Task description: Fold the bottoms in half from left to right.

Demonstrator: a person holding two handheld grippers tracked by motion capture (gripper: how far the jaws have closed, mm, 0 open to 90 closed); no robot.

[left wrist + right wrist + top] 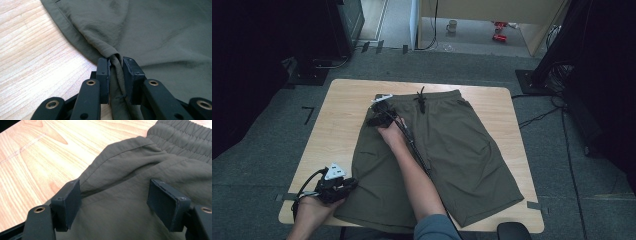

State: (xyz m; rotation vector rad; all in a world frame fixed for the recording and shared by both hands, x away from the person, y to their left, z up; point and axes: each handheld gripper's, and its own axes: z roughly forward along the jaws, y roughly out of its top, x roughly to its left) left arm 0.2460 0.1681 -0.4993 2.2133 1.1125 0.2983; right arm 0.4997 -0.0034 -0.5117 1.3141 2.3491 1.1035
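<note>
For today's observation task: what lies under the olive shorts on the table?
The olive shorts lie spread flat on the wooden table, whose bare top shows around them. Whatever might sit beneath the cloth is covered. The left hand-held gripper pinches a hem corner.

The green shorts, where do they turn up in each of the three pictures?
High view: the green shorts lie flat mid-table, waistband at the far edge.
Left gripper view: they fill the upper right, a hem fold pinched in the left hand-held gripper.
Right gripper view: they spread centre and right, between the open right hand-held gripper.
Shared landmark: the light wooden table.
</note>
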